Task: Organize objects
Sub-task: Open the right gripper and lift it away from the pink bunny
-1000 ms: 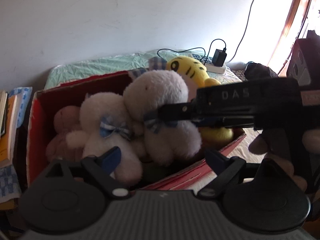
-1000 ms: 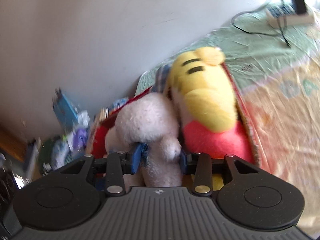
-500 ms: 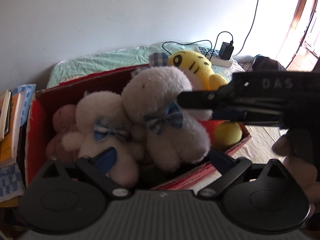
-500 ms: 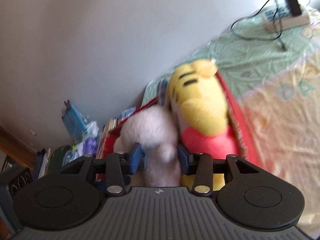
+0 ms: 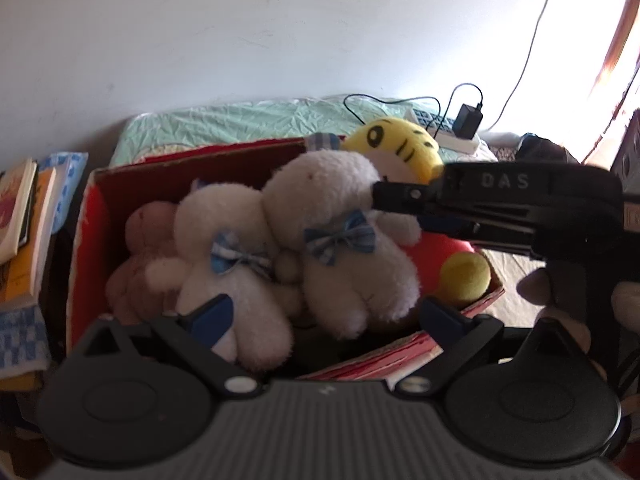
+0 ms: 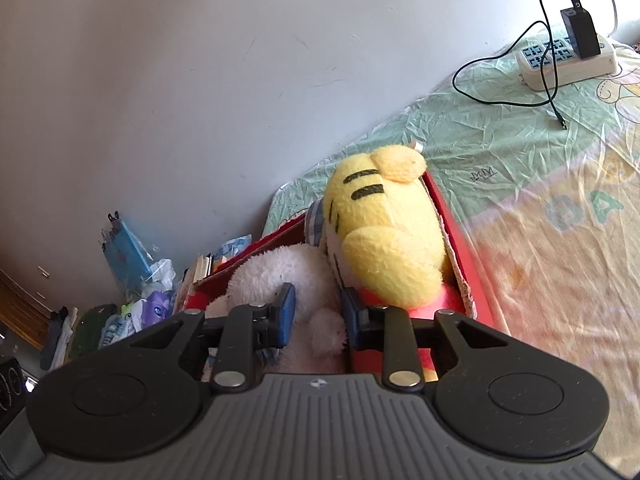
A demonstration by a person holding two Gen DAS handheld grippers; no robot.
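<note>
Between my right gripper's (image 6: 317,314) just-closed pads sits the white plush's (image 6: 280,276) arm, directly ahead. My left gripper (image 5: 326,318) gapes empty above the red box (image 5: 86,236), farther back

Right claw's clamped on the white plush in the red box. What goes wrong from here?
1. The right claw pinches only a small fluffy part of the white plush toy with the blue bow, so it may slip free on lifting.
2. That toy is wedged between a second white plush and the yellow striped plush in the red cardboard box. Pulling could drag neighbours out.
</note>
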